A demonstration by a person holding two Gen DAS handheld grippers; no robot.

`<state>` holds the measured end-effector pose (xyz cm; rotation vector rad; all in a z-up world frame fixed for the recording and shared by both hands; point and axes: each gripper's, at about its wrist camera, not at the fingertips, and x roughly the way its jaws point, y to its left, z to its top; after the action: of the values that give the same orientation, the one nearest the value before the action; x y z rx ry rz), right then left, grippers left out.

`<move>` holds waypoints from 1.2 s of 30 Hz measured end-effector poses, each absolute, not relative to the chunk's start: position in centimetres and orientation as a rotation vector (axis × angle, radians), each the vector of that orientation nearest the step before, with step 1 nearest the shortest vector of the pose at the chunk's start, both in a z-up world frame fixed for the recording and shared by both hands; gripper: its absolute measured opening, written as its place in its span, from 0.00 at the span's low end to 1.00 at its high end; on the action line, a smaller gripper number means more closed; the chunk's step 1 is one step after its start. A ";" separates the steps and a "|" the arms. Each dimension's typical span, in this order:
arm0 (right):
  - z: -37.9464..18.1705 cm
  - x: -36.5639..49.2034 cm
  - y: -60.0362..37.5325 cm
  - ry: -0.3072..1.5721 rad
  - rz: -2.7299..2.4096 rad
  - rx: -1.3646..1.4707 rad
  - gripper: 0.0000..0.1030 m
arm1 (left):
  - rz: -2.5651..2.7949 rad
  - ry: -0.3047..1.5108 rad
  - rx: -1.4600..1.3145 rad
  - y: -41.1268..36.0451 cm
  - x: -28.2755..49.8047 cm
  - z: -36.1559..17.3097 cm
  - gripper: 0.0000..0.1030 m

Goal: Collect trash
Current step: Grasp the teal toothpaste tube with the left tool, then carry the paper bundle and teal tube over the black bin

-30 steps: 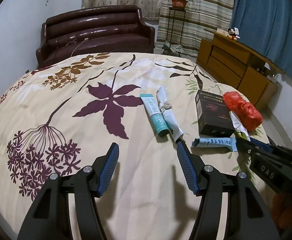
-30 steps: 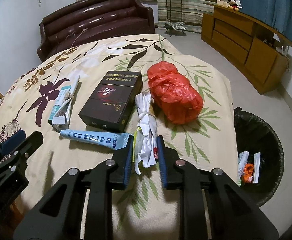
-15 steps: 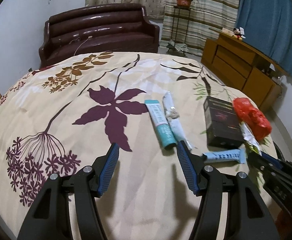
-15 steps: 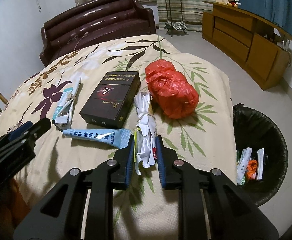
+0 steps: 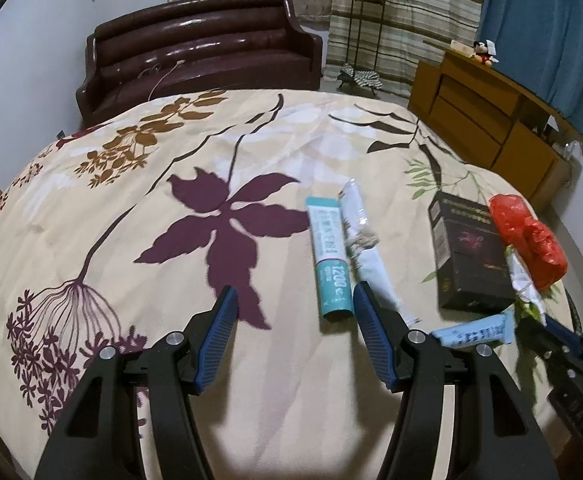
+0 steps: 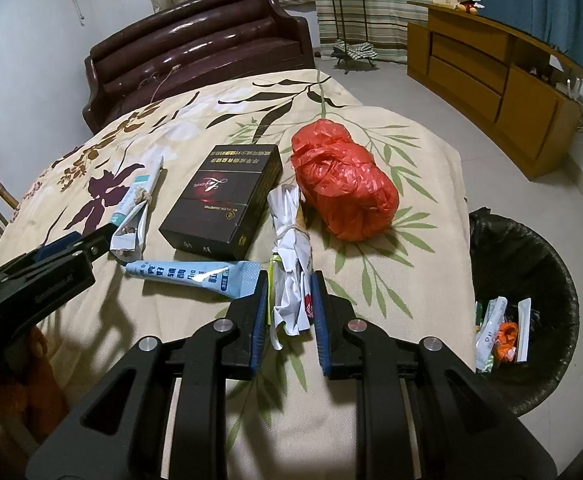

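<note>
On the left, our left gripper (image 5: 293, 312) hangs parted and empty over the floral tablecloth (image 5: 139, 168), just short of the teal tube (image 5: 329, 256), likely its next pick. Our right gripper (image 6: 289, 304) is clenched on the tied paper bundle (image 6: 289, 240). Right of the table waits the black-lined trash bin (image 6: 547, 264).

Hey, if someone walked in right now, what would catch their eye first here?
Probably the red plastic bag, bright against the floral tablecloth, right of the dark box. Next, the right gripper shut on a tied paper bundle at the near edge, with the black-lined bin on the floor beside the table.
</note>
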<state>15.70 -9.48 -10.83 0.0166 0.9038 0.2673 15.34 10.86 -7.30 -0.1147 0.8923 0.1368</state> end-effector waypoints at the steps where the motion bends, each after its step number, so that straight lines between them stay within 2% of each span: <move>1: -10.8 15.7 -9.4 0.903 0.268 0.016 0.20 | 0.140 0.895 -0.113 11.0 15.3 -7.4 0.57; 9: -10.8 15.7 -9.4 0.902 0.266 0.012 0.20 | 0.105 0.896 -0.077 10.5 16.2 -7.3 0.56; 10: -10.8 15.7 -9.3 0.902 0.265 0.011 0.20 | 0.097 0.900 -0.071 10.4 16.5 -7.3 0.52; 12: -10.8 15.7 -9.4 0.902 0.266 0.012 0.20 | 0.079 0.912 -0.065 10.3 16.8 -7.5 0.36; 13: -10.8 15.7 -9.4 0.902 0.267 0.013 0.20 | 0.067 0.918 -0.066 10.4 16.9 -7.6 0.33; 15: -10.8 15.7 -9.4 0.902 0.266 0.012 0.20 | 0.045 0.912 -0.064 10.4 16.8 -7.6 0.18; 21: -10.8 15.6 -9.4 0.898 0.265 0.014 0.20 | 0.031 0.901 -0.077 10.4 15.7 -7.6 0.12; 36: -9.9 13.3 -9.9 0.859 0.270 0.013 0.20 | 0.020 0.858 -0.157 10.5 10.9 -6.4 0.12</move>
<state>13.26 -9.87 -9.89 0.0126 0.8593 0.2696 10.88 10.51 -6.38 -0.1574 0.8582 0.0197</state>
